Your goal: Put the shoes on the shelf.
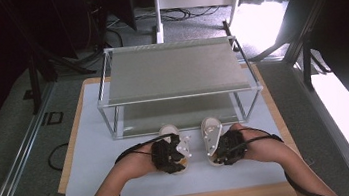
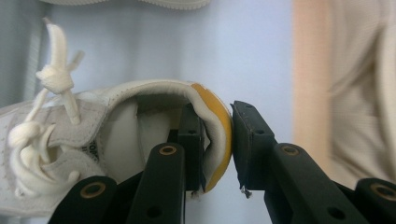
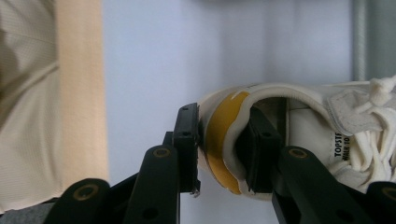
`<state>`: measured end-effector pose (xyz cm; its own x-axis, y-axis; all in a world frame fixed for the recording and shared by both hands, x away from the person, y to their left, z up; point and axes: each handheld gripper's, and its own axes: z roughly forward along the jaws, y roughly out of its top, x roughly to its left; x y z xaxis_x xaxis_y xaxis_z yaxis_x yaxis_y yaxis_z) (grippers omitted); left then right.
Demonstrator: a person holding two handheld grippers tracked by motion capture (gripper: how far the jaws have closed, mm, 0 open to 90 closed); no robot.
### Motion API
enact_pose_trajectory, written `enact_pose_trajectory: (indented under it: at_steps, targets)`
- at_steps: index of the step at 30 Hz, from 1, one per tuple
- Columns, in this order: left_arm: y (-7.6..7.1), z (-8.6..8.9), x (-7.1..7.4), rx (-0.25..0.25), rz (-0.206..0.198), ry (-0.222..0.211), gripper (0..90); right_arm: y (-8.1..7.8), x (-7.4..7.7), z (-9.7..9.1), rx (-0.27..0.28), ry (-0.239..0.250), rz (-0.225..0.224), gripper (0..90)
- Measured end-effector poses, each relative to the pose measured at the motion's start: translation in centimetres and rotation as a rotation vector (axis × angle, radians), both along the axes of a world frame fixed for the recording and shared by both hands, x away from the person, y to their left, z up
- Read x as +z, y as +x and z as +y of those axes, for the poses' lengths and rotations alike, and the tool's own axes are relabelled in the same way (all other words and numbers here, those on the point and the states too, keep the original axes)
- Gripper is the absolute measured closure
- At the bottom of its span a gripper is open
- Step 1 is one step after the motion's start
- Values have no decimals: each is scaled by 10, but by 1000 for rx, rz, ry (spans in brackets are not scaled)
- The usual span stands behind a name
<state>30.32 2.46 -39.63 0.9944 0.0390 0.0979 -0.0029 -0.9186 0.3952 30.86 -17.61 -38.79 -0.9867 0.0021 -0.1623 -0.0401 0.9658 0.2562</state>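
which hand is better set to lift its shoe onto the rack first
Right, slightly. The right gripper already pinches the heel of its shoe squarely, one jaw inside. The left gripper holds its shoe the same way, but its outer jaw looks barely seated. Both sit equally near the rack.

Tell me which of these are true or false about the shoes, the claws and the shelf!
1. Each claw pinches the heel of a white shoe. True: the left claw grips the left shoe and the right claw grips the right shoe at the yellow heel patch.
2. The shoes sit on top of the shelf. False: they are on the white mat, in front of the metal shelf.
3. The shoes have white laces. True.
4. The heel patches are blue. False: they are yellow.
5. The left claw is wide open and holds nothing. False: one jaw is inside the shoe, one outside, squeezing the heel.
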Motion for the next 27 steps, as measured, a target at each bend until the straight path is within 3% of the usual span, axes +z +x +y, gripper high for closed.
enact_pose_trajectory:
  at_steps: [2,7,13,18,24,27]
  targets:
    - [1,-6,-1,-24,-31,4,744,3,1,-4,-17,-5,-17,702]
    - [14,-17,1,-26,-39,-9,747,12,2,-15,-44,-3,-32,702]
    - [31,-31,6,-47,-38,-57,752,24,3,-25,-70,19,-52,700]
    - [48,-44,5,-65,-64,-75,751,34,5,-29,-77,20,-100,699]
    - [72,-54,1,-84,-103,-155,750,50,10,-37,-62,102,-112,699]
    - [79,-59,-3,-105,-101,-157,748,57,8,-40,-48,115,-108,699]
